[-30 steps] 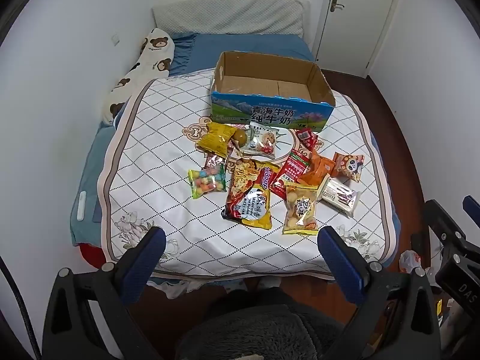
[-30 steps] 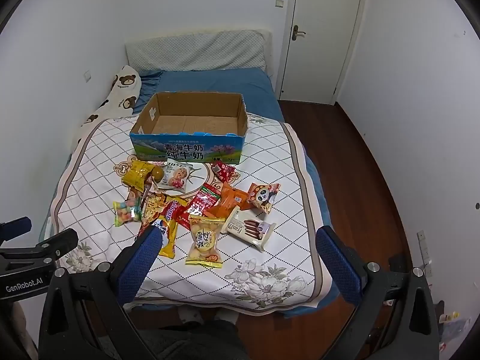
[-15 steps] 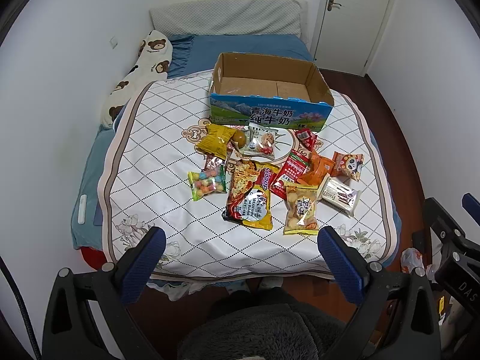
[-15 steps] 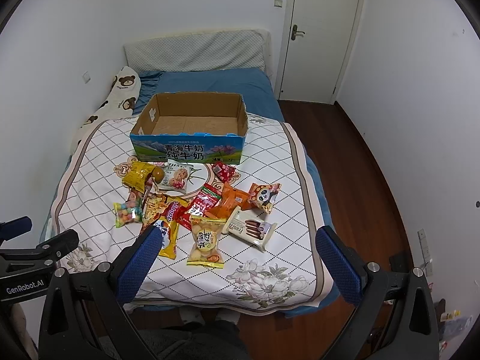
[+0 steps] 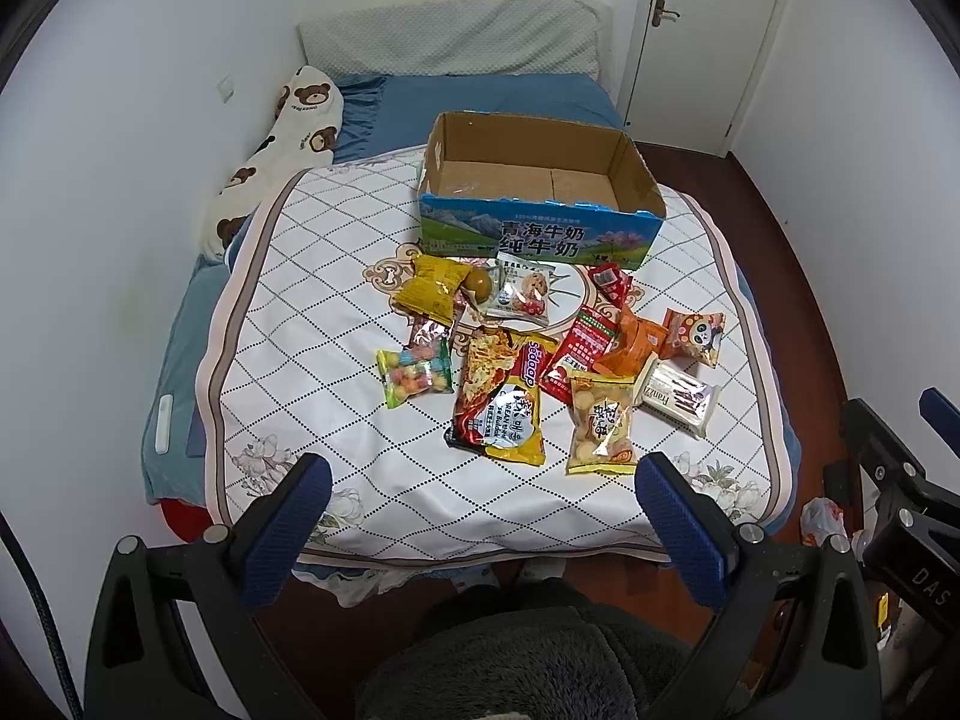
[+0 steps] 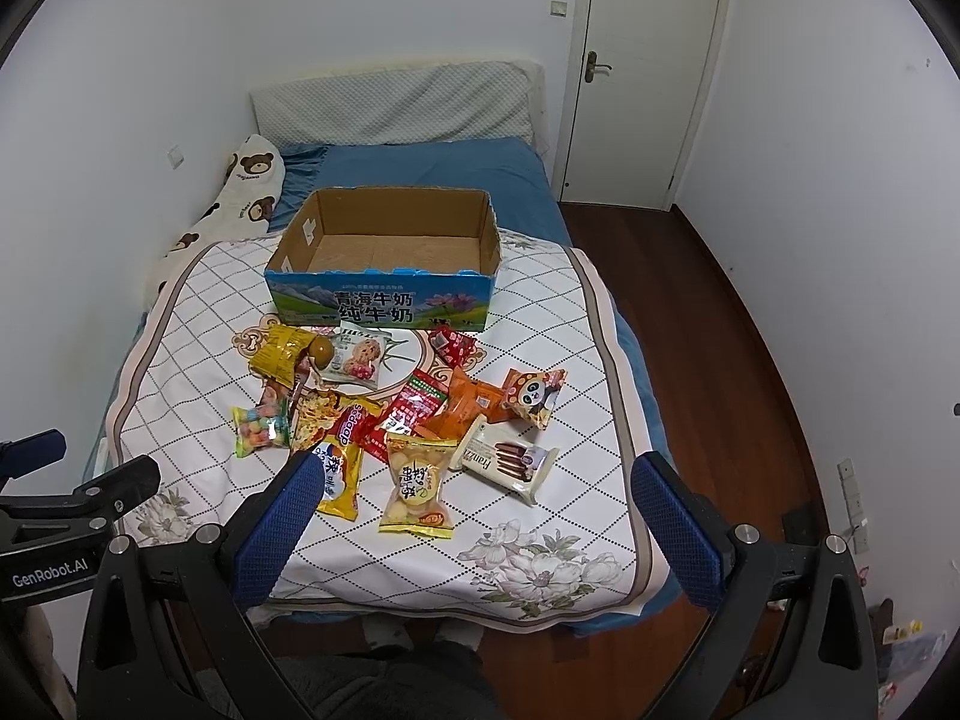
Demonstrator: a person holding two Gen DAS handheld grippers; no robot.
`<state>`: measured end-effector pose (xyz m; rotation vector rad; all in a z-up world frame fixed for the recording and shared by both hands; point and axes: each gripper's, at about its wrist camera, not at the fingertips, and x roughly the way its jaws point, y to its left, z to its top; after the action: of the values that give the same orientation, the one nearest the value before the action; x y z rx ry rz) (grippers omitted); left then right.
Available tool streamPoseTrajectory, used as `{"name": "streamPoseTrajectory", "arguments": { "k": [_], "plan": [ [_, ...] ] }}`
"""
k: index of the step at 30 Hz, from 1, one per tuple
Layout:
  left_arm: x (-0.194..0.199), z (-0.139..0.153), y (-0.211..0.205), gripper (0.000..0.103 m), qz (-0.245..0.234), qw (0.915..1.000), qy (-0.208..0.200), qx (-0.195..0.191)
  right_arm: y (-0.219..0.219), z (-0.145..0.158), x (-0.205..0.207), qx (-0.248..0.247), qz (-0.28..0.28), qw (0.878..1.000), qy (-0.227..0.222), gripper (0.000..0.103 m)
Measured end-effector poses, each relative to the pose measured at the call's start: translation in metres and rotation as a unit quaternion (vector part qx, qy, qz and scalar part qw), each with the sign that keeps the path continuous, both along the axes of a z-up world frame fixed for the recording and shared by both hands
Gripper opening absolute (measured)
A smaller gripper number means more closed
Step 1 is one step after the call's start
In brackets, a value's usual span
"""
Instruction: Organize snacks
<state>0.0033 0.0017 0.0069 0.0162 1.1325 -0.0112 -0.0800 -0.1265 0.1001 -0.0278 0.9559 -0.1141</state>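
Both the left gripper [image 5: 480,504] and right gripper [image 6: 474,498] hang wide open and empty above the foot of the quilted bed [image 5: 336,324], so the loose snack packets [image 5: 602,432] are best pinched singly by a flat edge and carried to the empty blue-printed cardboard box [image 5: 540,240] behind them

free: bare strip of white diamond-pattern quilt [image 5: 336,396] in front of and left of pile | obstacle: overlapping scattered snack packets [image 5: 540,354] mid-bed | blue-printed open cardboard box [image 5: 540,204] behind pile, interior unobstructed from above
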Motion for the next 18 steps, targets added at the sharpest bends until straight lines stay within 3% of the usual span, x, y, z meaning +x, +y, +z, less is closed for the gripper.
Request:
{"name": "streamPoseTrajectory", "arguments": {
  "k": [18],
  "plan": [
    [-0.0008,0.0014,0.0009,0.103,0.0,1.0,0.001,-0.001,-0.0019,0.0025,-0.0032,0.006,0.001,1.0,-0.002,0.103]
  ]
}}
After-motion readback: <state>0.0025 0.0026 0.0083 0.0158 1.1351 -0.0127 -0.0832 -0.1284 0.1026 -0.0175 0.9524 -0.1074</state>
